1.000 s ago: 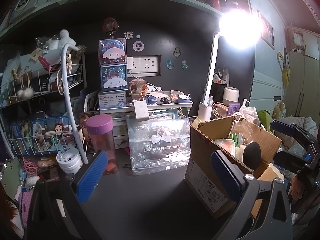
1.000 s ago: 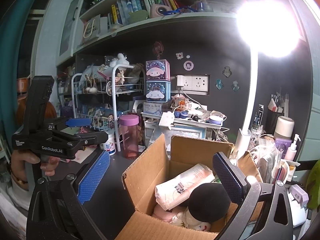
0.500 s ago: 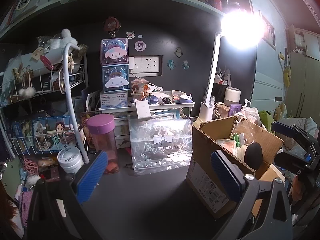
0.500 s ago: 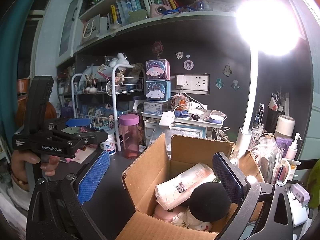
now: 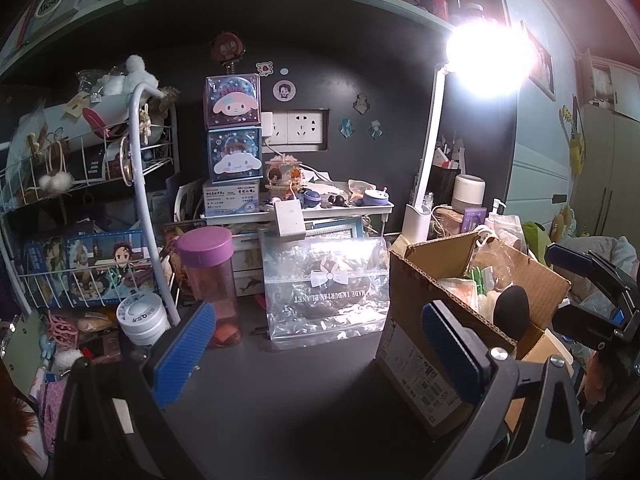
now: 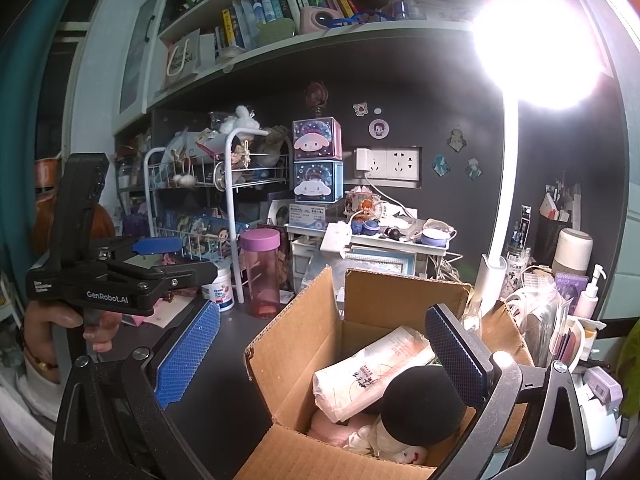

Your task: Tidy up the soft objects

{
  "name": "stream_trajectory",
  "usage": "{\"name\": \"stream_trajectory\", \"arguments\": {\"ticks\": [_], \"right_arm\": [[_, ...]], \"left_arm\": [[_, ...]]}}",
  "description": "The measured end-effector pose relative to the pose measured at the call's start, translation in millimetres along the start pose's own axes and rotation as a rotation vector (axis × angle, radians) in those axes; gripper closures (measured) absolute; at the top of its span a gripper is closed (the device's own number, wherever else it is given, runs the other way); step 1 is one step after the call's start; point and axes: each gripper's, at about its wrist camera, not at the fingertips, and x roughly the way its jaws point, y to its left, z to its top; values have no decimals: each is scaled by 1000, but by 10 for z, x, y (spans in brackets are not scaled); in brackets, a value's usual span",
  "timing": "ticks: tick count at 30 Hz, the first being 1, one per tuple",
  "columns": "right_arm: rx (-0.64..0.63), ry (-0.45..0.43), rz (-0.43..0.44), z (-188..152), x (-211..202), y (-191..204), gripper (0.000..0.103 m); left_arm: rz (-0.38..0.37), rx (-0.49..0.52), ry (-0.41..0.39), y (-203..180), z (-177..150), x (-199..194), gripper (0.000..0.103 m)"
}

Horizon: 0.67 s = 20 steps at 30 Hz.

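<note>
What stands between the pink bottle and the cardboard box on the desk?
In the left wrist view, a clear plastic bag with a white bow stands between the pink bottle and the cardboard box.

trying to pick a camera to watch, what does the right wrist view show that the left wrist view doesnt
Only the right wrist view looks down into the cardboard box: a white wrapped pack leaning over a black ball, with pale pink cloth underneath. It also shows the row of books.

Only the left wrist view shows the clear plastic bag standing on the desk, and the box's labelled outer side.

Both share the pink bottle, the wire rack, the bright lamp, and both grippers open: left gripper, right gripper.
</note>
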Motion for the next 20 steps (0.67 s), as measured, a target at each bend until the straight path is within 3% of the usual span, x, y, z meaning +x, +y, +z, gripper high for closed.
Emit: {"name": "stream_trajectory", "arguments": {"ticks": [20], "right_arm": [[5,-1,-4,-3,2,12,0]], "left_arm": [[1,-3,-2,9,-4,7,1]]}}
